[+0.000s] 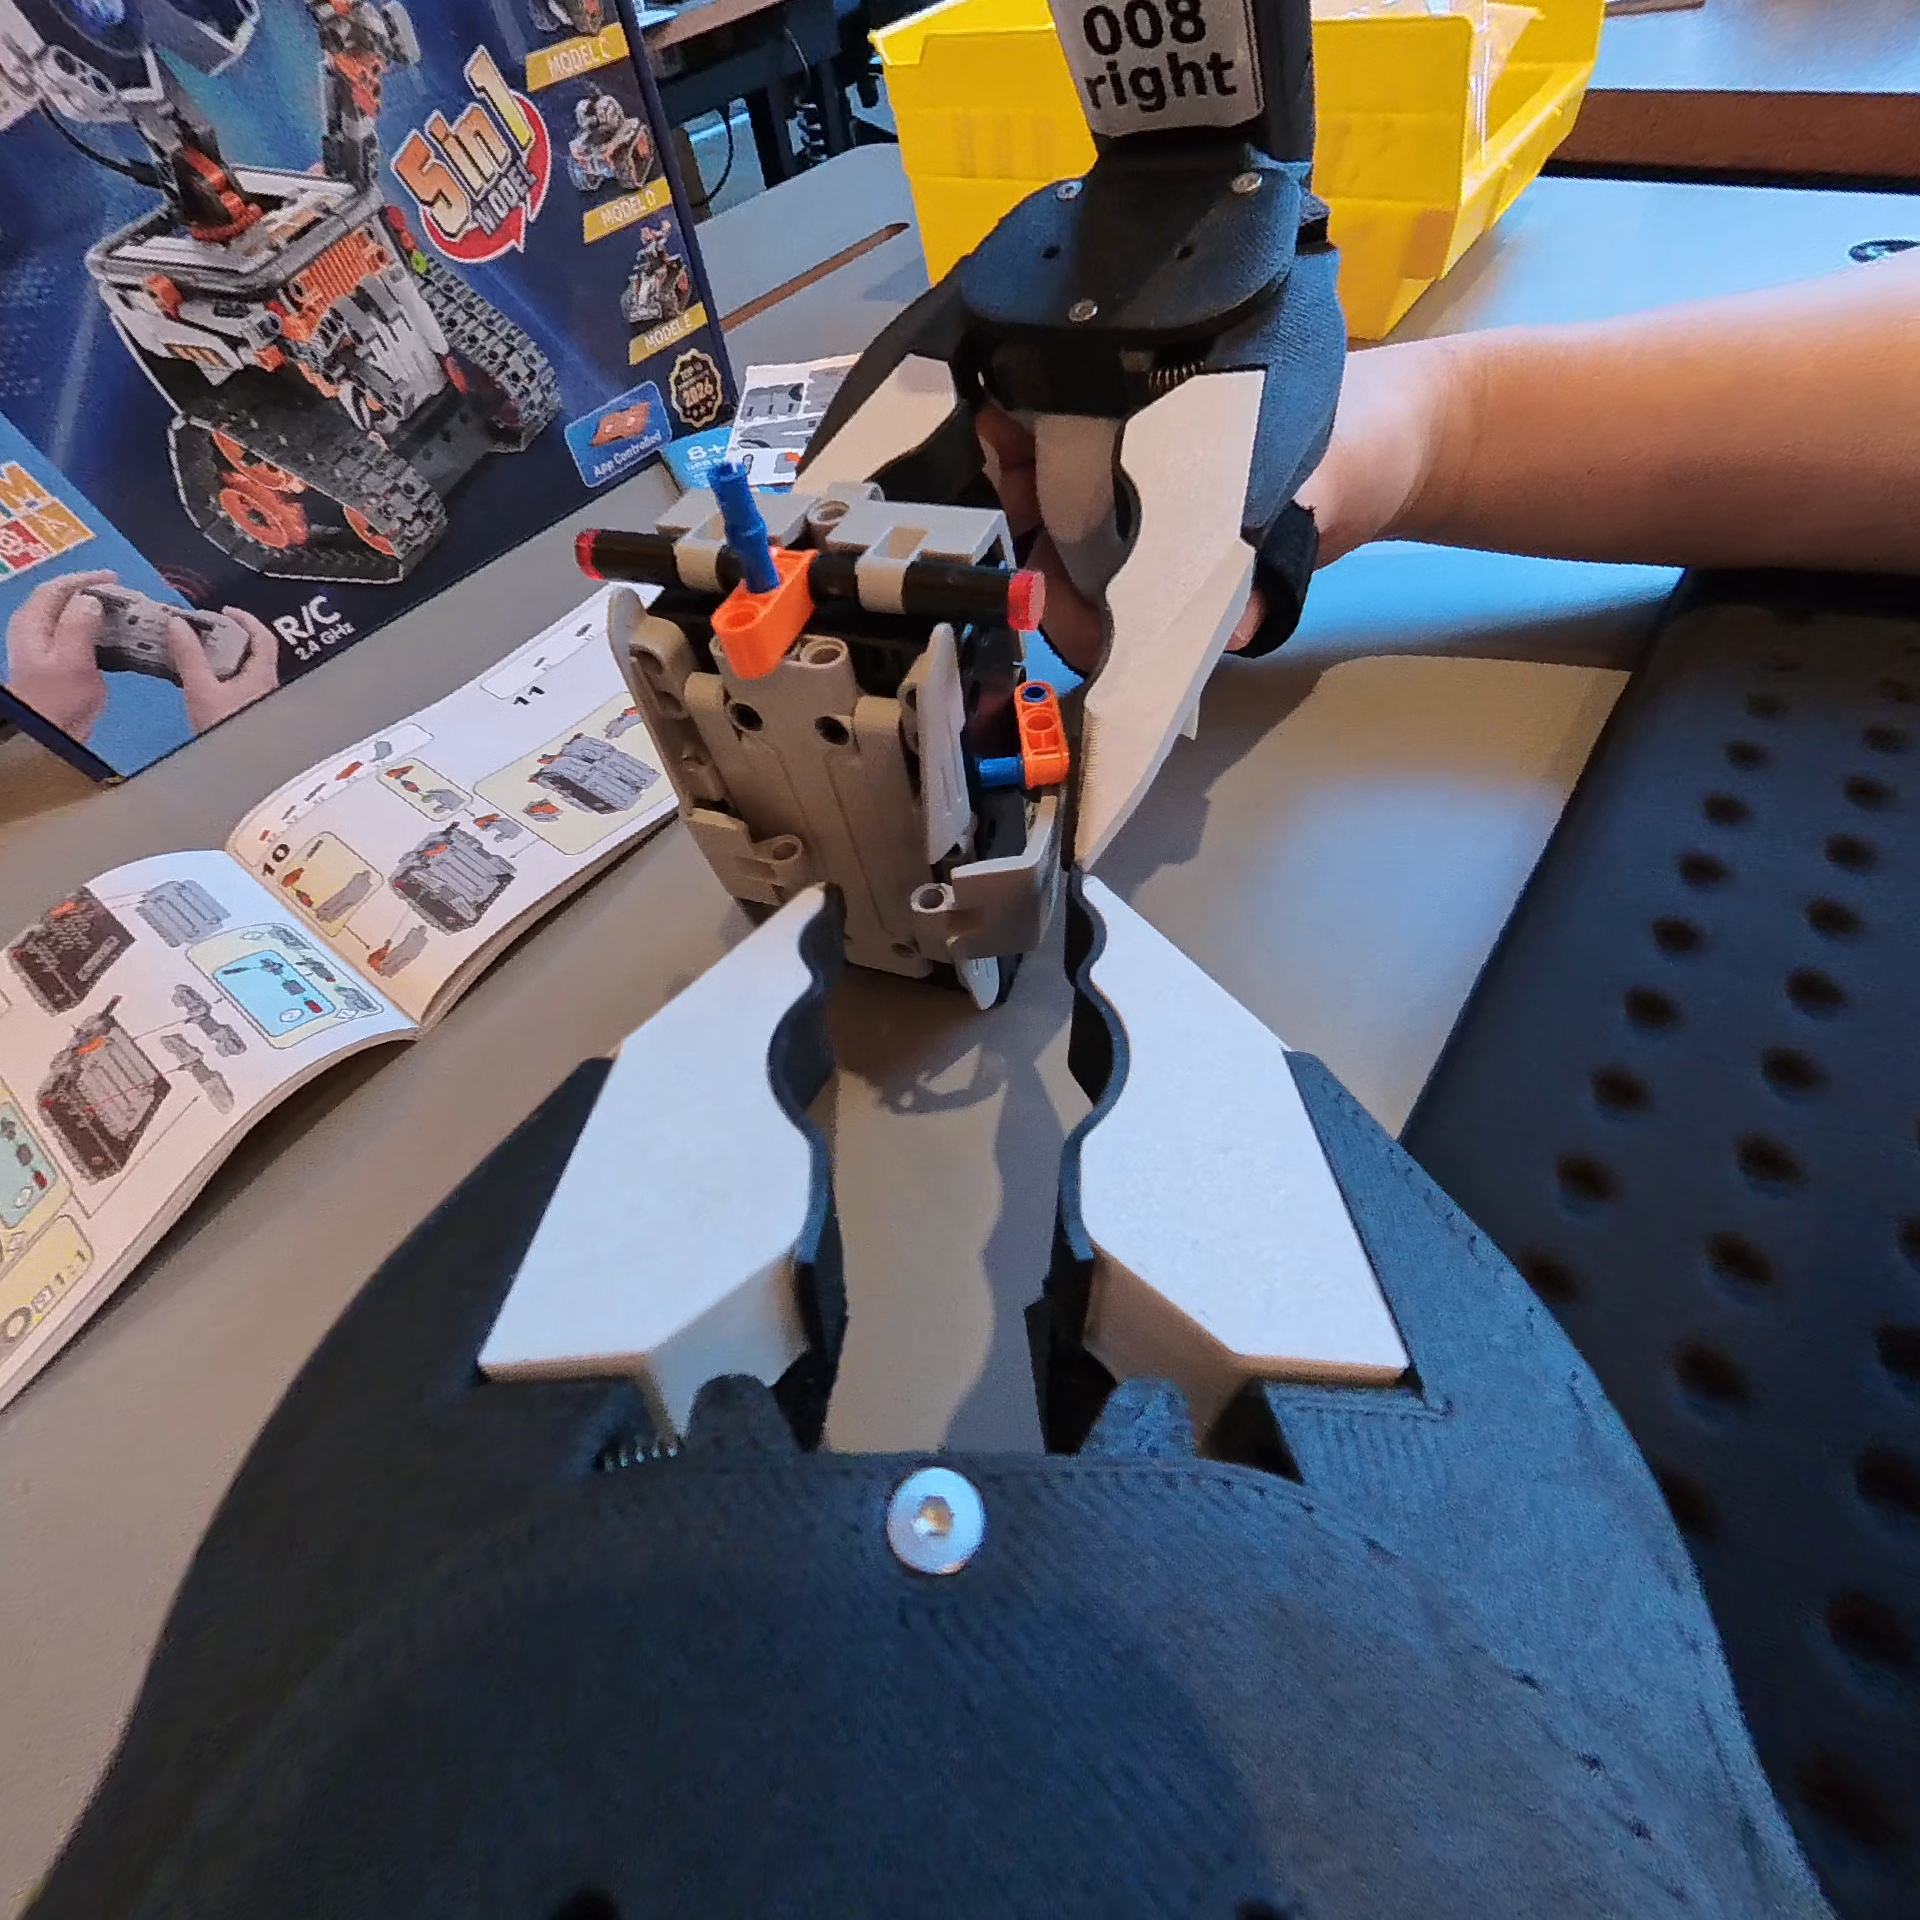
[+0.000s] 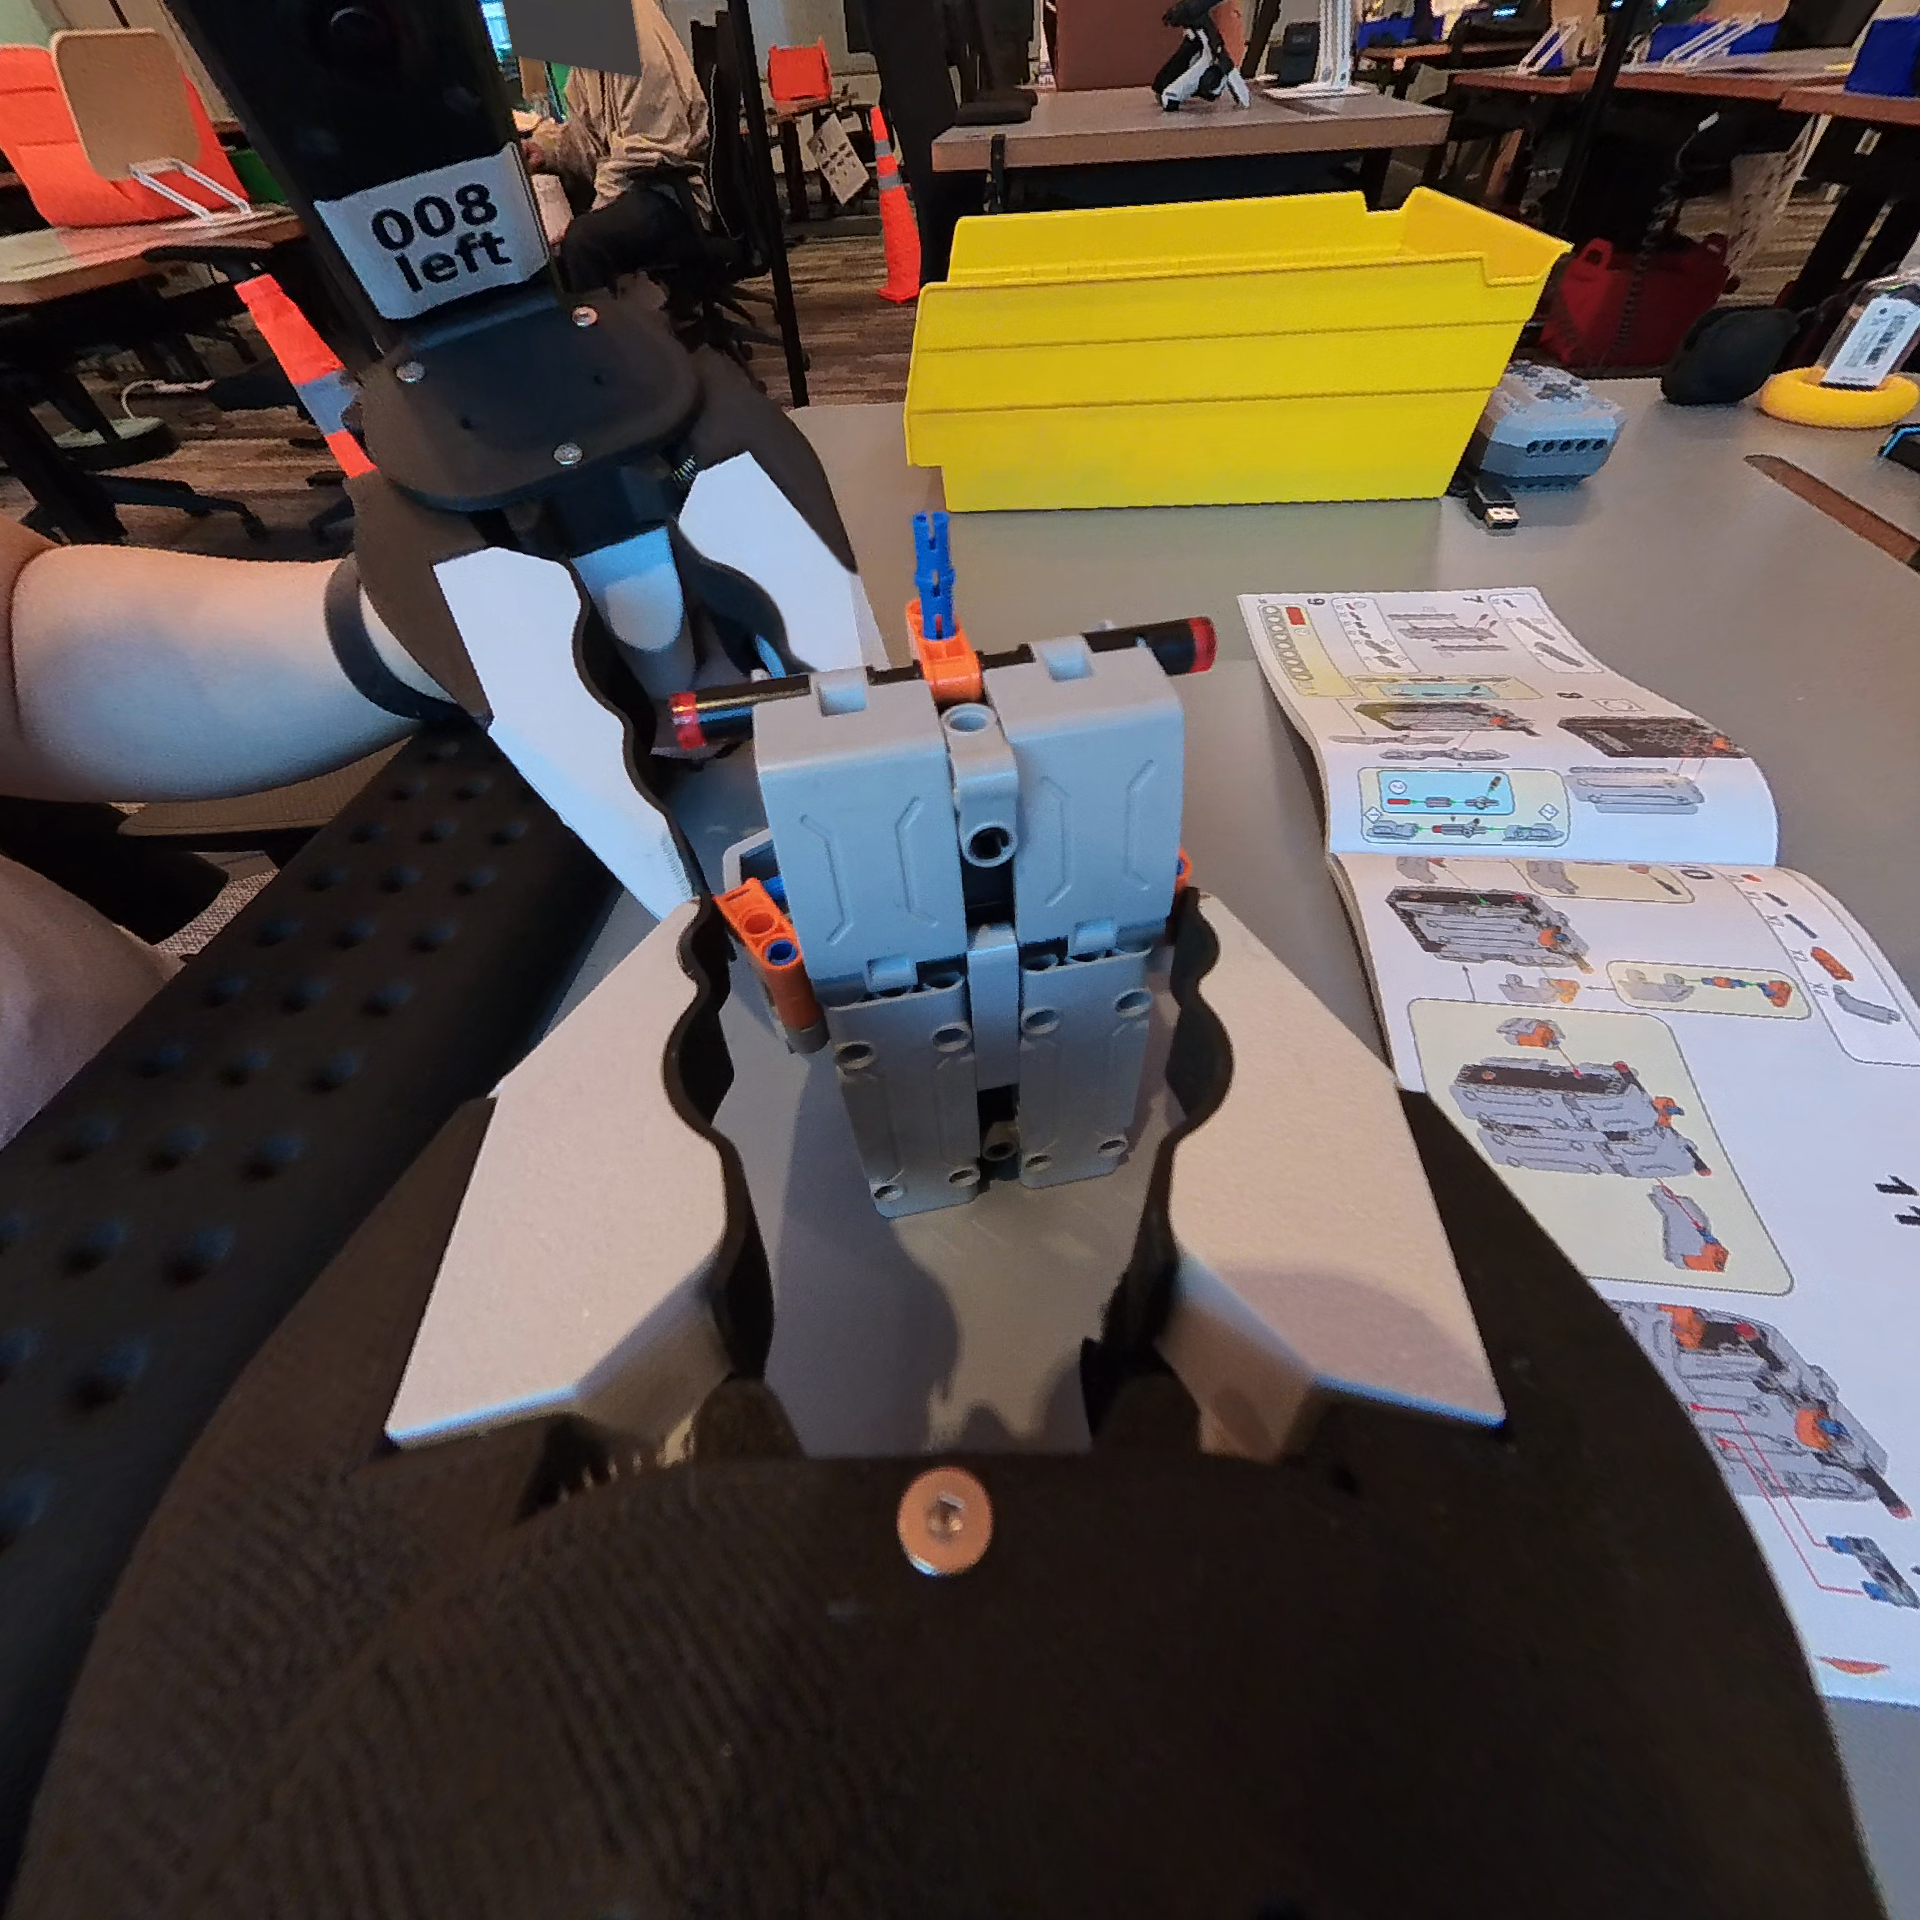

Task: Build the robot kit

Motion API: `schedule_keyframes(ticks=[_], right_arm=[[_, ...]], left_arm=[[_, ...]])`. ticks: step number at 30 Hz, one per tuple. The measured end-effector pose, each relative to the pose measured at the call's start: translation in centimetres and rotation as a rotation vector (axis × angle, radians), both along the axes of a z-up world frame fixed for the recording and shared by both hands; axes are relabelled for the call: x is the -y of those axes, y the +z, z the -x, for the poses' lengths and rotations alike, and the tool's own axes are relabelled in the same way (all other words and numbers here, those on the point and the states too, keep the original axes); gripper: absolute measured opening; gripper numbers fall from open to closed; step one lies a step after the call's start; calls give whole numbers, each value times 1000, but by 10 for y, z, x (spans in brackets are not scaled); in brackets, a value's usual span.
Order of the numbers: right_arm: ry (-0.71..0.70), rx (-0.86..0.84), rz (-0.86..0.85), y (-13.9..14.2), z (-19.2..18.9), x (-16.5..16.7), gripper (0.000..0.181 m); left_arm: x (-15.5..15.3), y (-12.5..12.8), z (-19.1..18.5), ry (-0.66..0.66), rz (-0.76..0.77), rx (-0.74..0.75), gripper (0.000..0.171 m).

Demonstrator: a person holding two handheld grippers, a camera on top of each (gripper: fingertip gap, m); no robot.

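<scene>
A grey brick model (image 1: 831, 769) stands upright on the grey table (image 1: 1299, 883). It has a black axle with red ends (image 1: 914, 582), orange connectors and a blue pin (image 1: 748, 520) on top. My left gripper (image 1: 951, 894) has its fingertips against the model's lower sides. My right gripper (image 2: 951, 920) straddles the model (image 2: 966, 935) and its pads touch both flanks near the orange connectors (image 2: 769, 935). Each gripper shows in the other's view, coming down from above, with its fingers (image 1: 1164, 623) (image 2: 582, 748) beside the model.
An open instruction booklet (image 1: 312, 935) (image 2: 1558, 935) lies beside the model. A printed toy box (image 1: 260, 364) stands behind it, and a yellow bin (image 2: 1195, 416) at the back. A black perforated mat (image 1: 1714, 1039) (image 2: 260, 987) lies on the other side. A grey device (image 2: 1548, 436) sits by the bin. Left and right tips are no more than a few centimetres apart.
</scene>
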State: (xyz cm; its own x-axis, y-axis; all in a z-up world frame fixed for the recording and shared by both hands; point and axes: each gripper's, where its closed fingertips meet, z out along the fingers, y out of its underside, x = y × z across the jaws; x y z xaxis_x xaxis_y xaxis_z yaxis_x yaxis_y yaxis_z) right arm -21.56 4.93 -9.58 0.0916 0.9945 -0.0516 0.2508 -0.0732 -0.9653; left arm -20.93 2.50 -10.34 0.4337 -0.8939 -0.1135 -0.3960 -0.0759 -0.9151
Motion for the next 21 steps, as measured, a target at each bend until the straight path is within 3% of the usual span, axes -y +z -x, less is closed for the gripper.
schedule_keyframes(ticks=[4, 8, 21], right_arm=[[-4, 0, -1, 0, 0, -1, 86], [-7, 10, -15, -1, 0, -1, 86], [-8, 5, -9, 0, 0, 0, 86]], left_arm=[[0, 0, 0, 4, -16, -14, 39], [0, -3, -3, -2, -39, -45, 26], [2, -3, -4, -45, 55, 11, 25]])
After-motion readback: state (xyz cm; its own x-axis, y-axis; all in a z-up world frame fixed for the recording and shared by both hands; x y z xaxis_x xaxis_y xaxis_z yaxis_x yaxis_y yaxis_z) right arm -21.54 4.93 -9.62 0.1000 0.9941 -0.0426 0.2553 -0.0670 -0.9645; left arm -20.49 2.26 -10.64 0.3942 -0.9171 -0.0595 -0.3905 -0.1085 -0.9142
